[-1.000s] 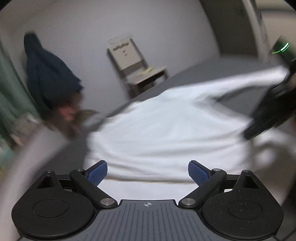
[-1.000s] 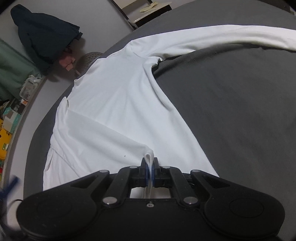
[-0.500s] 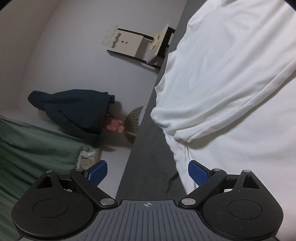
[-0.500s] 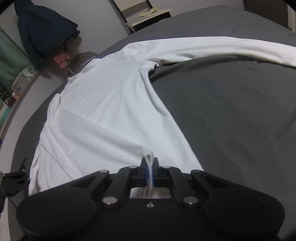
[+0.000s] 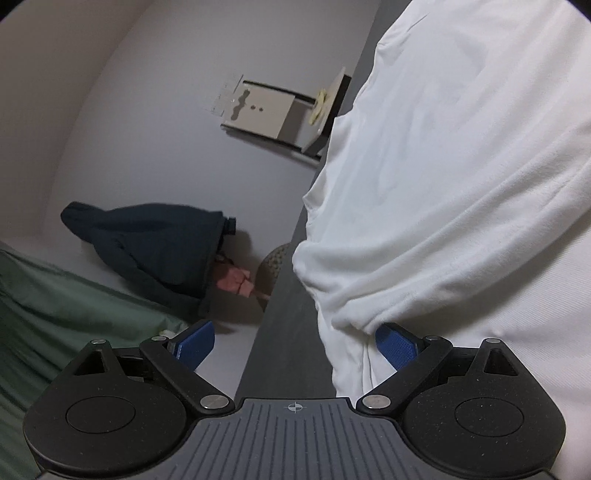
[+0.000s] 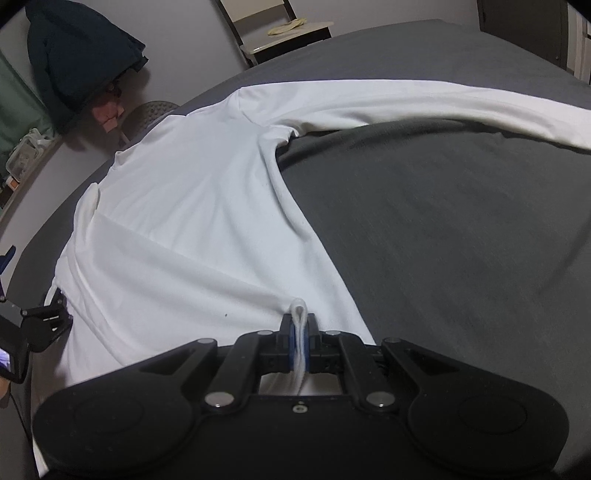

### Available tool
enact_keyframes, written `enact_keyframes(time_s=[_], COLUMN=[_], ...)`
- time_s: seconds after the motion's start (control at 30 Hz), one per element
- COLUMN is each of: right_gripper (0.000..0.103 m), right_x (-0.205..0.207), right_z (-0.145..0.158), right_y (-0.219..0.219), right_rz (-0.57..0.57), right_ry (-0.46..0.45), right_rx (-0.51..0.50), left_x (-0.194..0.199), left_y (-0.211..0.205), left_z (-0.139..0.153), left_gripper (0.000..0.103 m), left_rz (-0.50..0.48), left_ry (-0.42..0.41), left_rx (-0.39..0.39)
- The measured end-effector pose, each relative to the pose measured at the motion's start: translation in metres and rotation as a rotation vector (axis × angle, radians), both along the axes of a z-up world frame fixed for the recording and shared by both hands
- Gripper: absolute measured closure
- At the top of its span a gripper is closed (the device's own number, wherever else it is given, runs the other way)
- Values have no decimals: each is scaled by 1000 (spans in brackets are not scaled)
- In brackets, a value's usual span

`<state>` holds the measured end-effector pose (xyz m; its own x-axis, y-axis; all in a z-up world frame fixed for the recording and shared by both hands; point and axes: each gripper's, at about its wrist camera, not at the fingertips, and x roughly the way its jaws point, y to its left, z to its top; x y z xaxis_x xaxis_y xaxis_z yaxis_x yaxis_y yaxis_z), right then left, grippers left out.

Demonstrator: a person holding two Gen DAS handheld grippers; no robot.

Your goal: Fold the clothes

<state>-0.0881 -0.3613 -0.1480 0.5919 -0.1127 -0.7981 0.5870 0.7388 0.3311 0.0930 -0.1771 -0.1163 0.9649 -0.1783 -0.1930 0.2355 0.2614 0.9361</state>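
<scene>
White long-sleeved cotton shirt (image 6: 192,206) spread flat on a dark grey bedcover (image 6: 461,229), body at the left of the right wrist view, one sleeve stretched far right across the cover. Near hem pinched into a small upright loop between the blue pads of the black right gripper (image 6: 300,338), jaws pressed together on the cloth. Black left gripper (image 5: 295,341) at the near left edge of the shirt, jaws spread wide, nothing clamped; right blue pad (image 5: 397,347) tucked just under a rumpled fold of the white cloth, left blue pad (image 5: 195,341) out over the floor side, clear of the fabric. Same gripper visible at the far left edge of the right wrist view, beside the shirt's near left corner.

Beyond the bed: dark navy jacket (image 6: 81,51) hanging against the pale wall, green curtain (image 5: 55,314) left of it, beige wooden chair (image 6: 284,22) at the far edge with a yellowish cloth (image 6: 288,26) on its seat. Small paper sheet (image 5: 225,98) on the wall by the chair, writing too small to read. No legible brand or label anywhere.
</scene>
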Motion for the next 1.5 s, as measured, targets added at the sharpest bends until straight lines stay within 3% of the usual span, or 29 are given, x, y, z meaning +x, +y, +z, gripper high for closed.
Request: enact_keyframes(time_s=[0.3, 0.43, 0.53, 0.63, 0.7, 0.77, 0.87, 0.97, 1.13, 1.23, 1.3, 1.37, 1.43, 1.5], right_gripper=[98, 98, 98, 97, 98, 98, 97, 97, 97, 97, 97, 97, 96, 95], right_x=[-1, -4, -7, -9, -9, -8, -7, -5, -6, -6, -6, -6, -6, -6], right_z=[0, 2, 6, 9, 7, 6, 5, 4, 4, 3, 3, 2, 3, 3], right_y=[-4, -6, -6, -8, -10, -12, -13, -12, -13, -13, -14, -14, -14, -15], right_rz=[-6, -8, 6, 10, 10, 5, 5, 10, 8, 6, 5, 5, 8, 10], right_ry=[-8, -25, -47, -62, -62, -60, -60, -55, -51, -50, -49, -49, -49, -51], right_rx=[27, 65, 78, 100, 125, 145, 159, 157, 168, 171, 173, 175, 176, 177], left_x=[30, 36, 49, 67, 79, 72, 52, 43, 58, 61, 55, 51, 49, 53], left_y=[-20, -16, -4, 14, 29, 41, 47, 41, 32, 18, 11, 4, -3, -10], left_z=[-5, -2, -4, 2, 11, 23, 32, 30, 26, 17, 8, 1, -6, -10], left_gripper=[8, 8, 8, 8, 8, 8, 8, 8, 9, 10, 28, 35, 49, 55], left_rz=[45, 68, 134, 236, 298, 228, 58, -42, -47, -67, -92, -110, -121, -91], left_ry=[-69, -61, -83, -66, -14, 52, 132, 170, 224, 197, 189, 174, 153, 157], left_rx=[47, 48, 100, 76, 7, -96, -145, -91, -19, 70, 137, 193, 240, 244])
